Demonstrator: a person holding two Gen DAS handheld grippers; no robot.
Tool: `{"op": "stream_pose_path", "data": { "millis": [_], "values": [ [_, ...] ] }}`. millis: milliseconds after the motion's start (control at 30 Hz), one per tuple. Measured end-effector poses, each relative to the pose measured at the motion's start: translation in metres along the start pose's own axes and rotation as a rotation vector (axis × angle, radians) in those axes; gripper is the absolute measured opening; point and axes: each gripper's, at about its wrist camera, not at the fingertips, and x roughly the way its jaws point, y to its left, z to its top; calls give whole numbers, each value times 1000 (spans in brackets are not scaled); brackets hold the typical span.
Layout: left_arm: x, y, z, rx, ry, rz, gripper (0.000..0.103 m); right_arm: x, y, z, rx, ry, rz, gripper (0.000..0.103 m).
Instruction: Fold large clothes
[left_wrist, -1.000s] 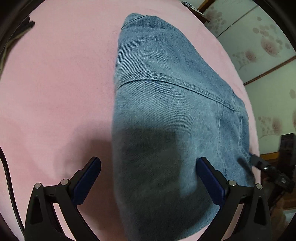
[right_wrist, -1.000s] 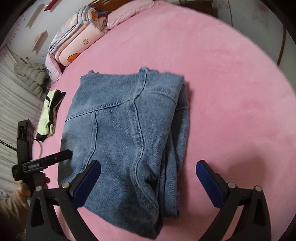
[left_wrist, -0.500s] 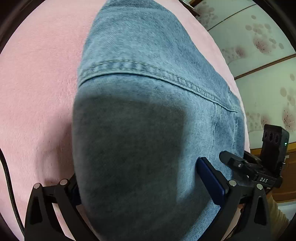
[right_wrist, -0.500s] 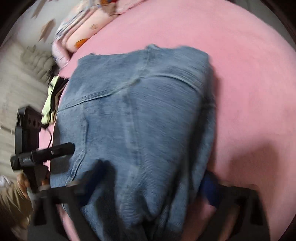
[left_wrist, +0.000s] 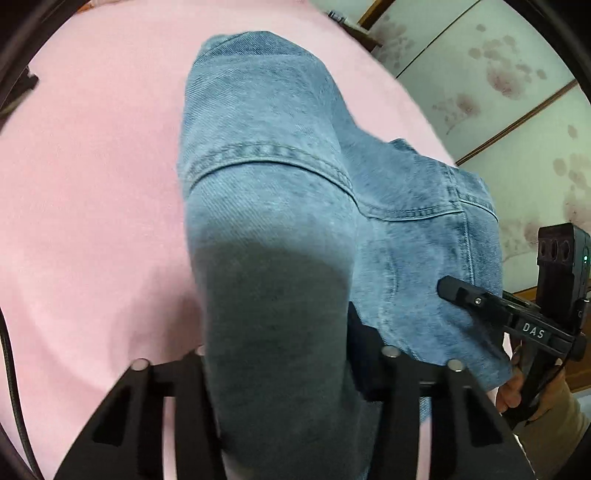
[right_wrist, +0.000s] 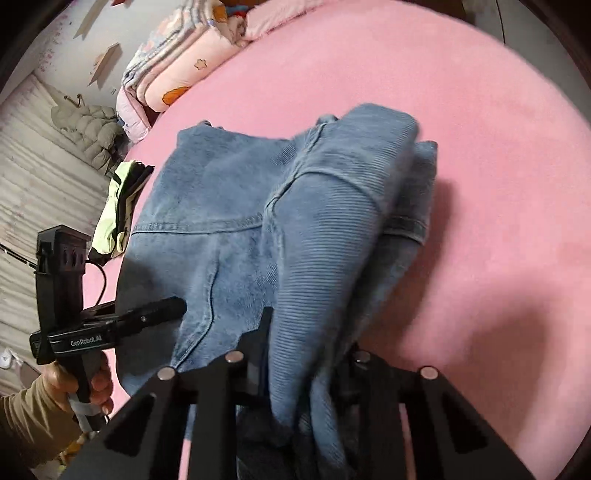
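Folded blue jeans (left_wrist: 266, 206) lie on a pink bed cover (left_wrist: 92, 184). My left gripper (left_wrist: 277, 332) is closing its jaws, and a bunched ridge of denim is pinched between them at the near edge, raised off the cover. In the right wrist view the jeans (right_wrist: 221, 192) show a seam and waistband. My right gripper (right_wrist: 306, 332) is also closing, with a thick fold of denim squeezed between its fingers and lifted. Each view shows the other hand-held gripper at the side, held by a hand (right_wrist: 92, 384) in a tan sleeve.
Folded quilts (right_wrist: 173, 74) are stacked at the far end of the bed. A yellow-green garment (right_wrist: 118, 206) lies at the left bed edge, with a grey puffer jacket (right_wrist: 85, 129) beyond it. Floral sliding panels (left_wrist: 498, 92) stand past the right edge.
Both grippers stood open over the flat jeans, dropped onto the near edge, and have closed on it. The denim is now bunched up and raised in both.
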Motion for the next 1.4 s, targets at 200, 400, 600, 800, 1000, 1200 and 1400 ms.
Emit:
{"op": "stream_pose_path", "data": {
  "millis": [200, 400, 600, 800, 1000, 1200, 1400],
  "values": [
    [-81, 5, -39, 47, -26, 51, 41, -29, 60, -17, -30, 15, -10, 20],
    [-173, 50, -74, 22, -26, 110, 42, -35, 157, -42, -87, 62, 56, 20],
    [-263, 124, -84, -21, -60, 208, 42, -3, 263, -34, -145, 96, 154, 20],
    [-332, 218, -35, -14, -145, 261, 42, 41, 362, 21, -208, 59, 227, 20],
    [-353, 317, 59, 53, -216, 281, 42, 105, 444, 107, -257, -20, 253, 20],
    [-324, 420, 131, 60, -228, 276, 43, 193, 480, 177, -226, -68, 256, 20],
    [-233, 492, 167, 27, -146, 299, 57, 291, 474, 197, -175, -16, 183, 23]
  ]
}}
